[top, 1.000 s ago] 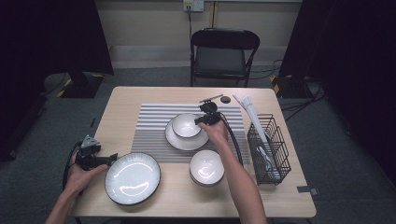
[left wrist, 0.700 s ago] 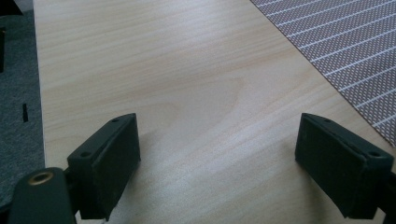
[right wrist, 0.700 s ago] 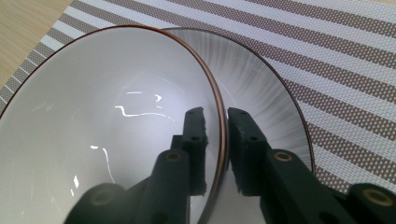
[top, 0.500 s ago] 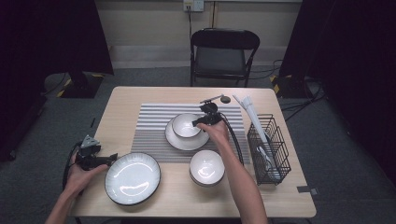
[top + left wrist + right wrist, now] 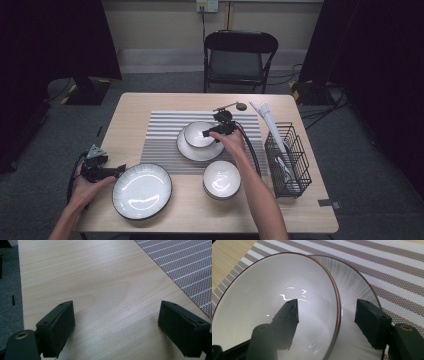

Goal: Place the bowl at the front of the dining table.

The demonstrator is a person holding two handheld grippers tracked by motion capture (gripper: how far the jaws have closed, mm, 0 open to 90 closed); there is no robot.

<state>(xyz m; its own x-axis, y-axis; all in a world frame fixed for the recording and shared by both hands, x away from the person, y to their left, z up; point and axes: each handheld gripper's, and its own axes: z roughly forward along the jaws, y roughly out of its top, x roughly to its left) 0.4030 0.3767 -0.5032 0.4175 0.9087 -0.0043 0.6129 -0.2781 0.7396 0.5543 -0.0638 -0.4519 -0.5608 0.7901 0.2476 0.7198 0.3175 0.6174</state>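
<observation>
My left claw (image 5: 119,171) is resting at the near left edge of the tabletop (image 5: 150,102), just left of the big dark-rimmed plate (image 5: 142,190). Its jaws are standing wide apart over bare wood with nothing between them, and they are pointing level toward that plate.

Farther out, on the striped placemat (image 5: 160,135), I am holding my right claw (image 5: 205,133) at the small bowl (image 5: 198,134). The bowl is sitting upright, mouth up, on a shallow white plate (image 5: 192,151) at the middle of the placemat. Being round, it has no long axis to speak of. In the right gripper view one jaw is sitting inside the bowl (image 5: 269,305) and the other outside its wall, over the plate (image 5: 354,290). The rim is running between them. The jaws have just been opening, and neither pad is pressing on the wall now, so the bowl is free.

Just nearer than the placemat, a second bowl (image 5: 221,179) is standing upright. To the placemat's right, a black wire basket (image 5: 300,165) is standing. Beyond the placemat's far right corner, a small dark-headed spoon (image 5: 231,106) is lying.
</observation>
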